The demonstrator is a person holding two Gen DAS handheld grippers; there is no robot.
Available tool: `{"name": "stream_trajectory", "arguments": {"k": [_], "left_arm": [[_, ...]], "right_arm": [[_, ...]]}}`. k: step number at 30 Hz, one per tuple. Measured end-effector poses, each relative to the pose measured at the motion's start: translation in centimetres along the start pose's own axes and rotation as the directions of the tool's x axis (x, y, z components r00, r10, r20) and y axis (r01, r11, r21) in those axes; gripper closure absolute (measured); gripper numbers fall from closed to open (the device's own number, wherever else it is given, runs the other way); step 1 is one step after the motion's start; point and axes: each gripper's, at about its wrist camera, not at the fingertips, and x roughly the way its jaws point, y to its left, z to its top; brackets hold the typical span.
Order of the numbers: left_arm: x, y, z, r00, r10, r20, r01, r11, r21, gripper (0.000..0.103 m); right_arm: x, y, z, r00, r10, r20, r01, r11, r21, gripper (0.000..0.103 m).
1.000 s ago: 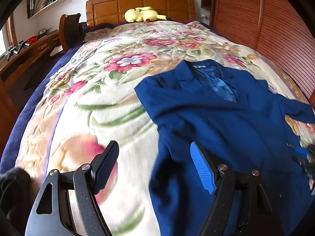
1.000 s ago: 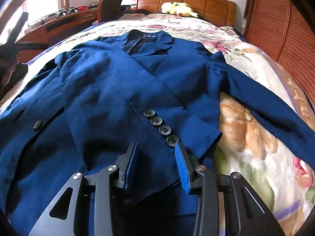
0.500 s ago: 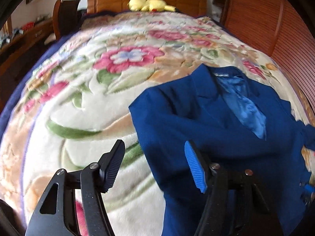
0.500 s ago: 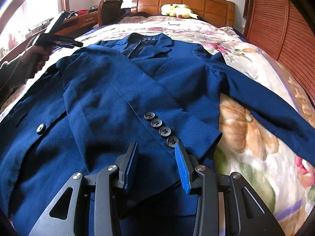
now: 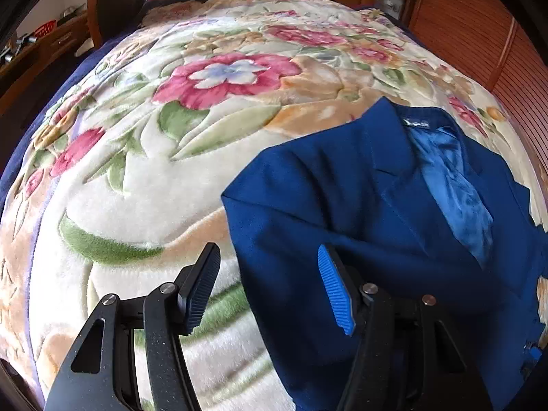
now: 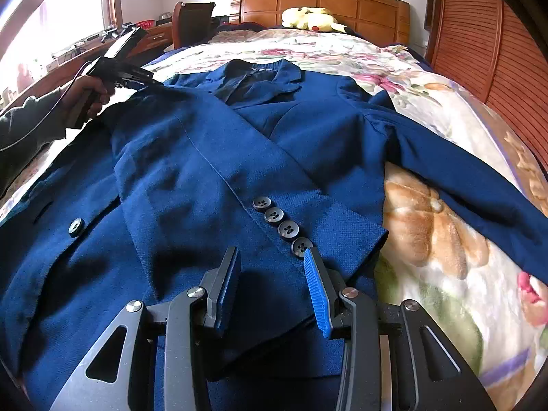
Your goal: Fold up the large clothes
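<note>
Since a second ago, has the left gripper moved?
Yes. The left gripper has come in from the view's left edge to the blue jacket's shoulder.

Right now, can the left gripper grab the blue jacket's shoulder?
Probably yes. The left gripper hangs right over the edge of the blue jacket at its shoulder, jaws closing with that edge between them, and nothing lies in the way.

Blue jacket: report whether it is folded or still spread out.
Partly folded. The blue jacket lies flat on the floral blanket; one sleeve is laid across the front, the other sleeve still stretches out sideways.
</note>
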Motion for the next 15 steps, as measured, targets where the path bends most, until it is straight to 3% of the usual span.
{"name": "stream_trajectory", "arguments": {"k": [3, 7, 11, 15], "left_arm": [[0.4, 0.4, 0.1, 1.000, -0.015, -0.011, 0.015, 1.000, -0.017, 0.042], [0.6, 0.5, 0.2, 0.997, -0.070, -0.016, 0.069, 0.997, -0.037, 0.063], [0.2, -0.4, 0.3, 0.999, -0.044, -0.003, 0.044, 0.999, 0.009, 0.089], [-0.4, -1.8, 0.9, 1.000, 0.015, 0.026, -0.017, 0.996, 0.083, 0.096]], "right_arm": [[0.0, 0.0, 0.0, 1.000, 0.000, 0.000, 0.000, 1.000, 0.000, 0.063], [0.0, 0.0, 0.0, 1.000, -0.001, 0.000, 0.001, 1.000, -0.001, 0.063], [0.0, 0.0, 0.0, 1.000, 0.000, 0.001, 0.000, 1.000, -0.001, 0.063], [-0.1, 0.1, 0.1, 1.000, -0.001, 0.003, 0.001, 1.000, -0.001, 0.063]]}}
